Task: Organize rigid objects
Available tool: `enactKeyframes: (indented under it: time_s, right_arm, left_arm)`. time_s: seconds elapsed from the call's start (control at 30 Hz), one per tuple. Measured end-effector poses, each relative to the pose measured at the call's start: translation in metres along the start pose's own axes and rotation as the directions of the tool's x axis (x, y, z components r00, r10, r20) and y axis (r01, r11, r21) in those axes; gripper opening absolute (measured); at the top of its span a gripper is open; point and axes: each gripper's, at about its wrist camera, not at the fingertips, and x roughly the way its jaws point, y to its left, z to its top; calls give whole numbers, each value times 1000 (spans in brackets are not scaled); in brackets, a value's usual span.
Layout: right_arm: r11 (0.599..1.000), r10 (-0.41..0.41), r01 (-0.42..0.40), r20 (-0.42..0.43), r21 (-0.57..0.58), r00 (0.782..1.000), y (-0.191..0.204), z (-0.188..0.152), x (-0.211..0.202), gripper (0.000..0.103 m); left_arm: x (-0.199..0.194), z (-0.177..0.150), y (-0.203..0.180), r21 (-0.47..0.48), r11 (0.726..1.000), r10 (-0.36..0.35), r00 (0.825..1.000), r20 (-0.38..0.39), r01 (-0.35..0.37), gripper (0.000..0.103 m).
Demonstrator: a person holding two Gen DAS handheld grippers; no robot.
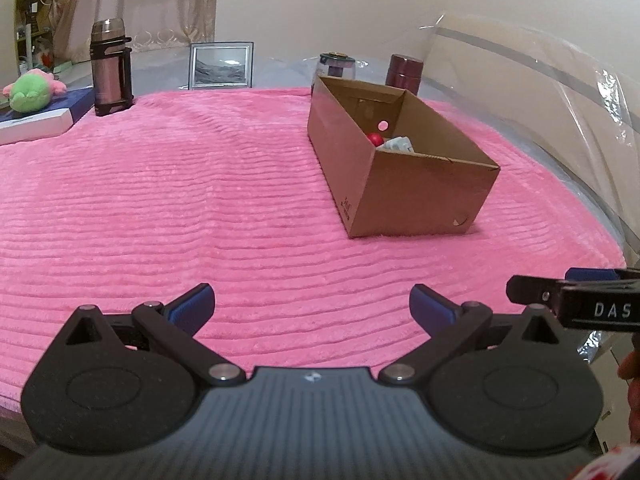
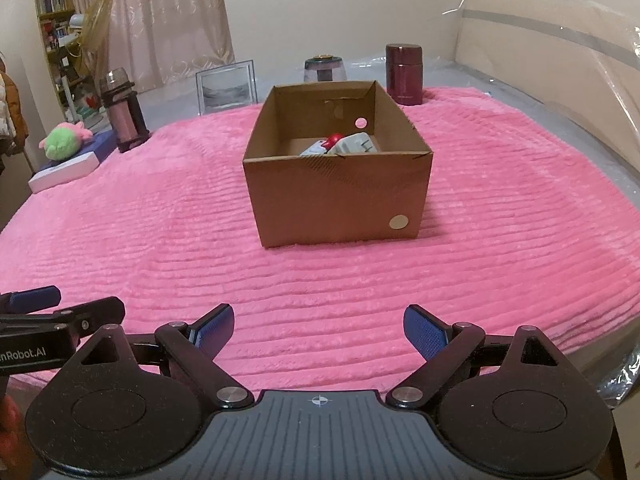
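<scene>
Pink blanket (image 2: 160,240), right view alone shows box (image 2: 336,200) sticker (image 2: 399,222), left gripper (image 1: 312,306) and right gripper (image 2: 319,330) agape, empty.

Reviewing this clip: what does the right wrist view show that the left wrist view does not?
Only the right wrist view: the round pale sticker on the box's near wall, a bookshelf and a fan at the back left.

Only the left wrist view: printing on the box's long side.

Both: cardboard box on the pink blanket, a red item inside, two flasks, picture frame, green plush, and each hand-held gripper open and empty.
</scene>
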Motion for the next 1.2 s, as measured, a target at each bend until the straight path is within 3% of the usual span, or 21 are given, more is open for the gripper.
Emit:
enactKeyframes:
  time_s: [1.2]
  right_arm:
    - [1000, -1, 1, -33, -15, 999, 1, -3, 8, 89]
  left_arm:
    - [10, -8, -1, -21, 1000, 13, 1000, -19, -14, 102]
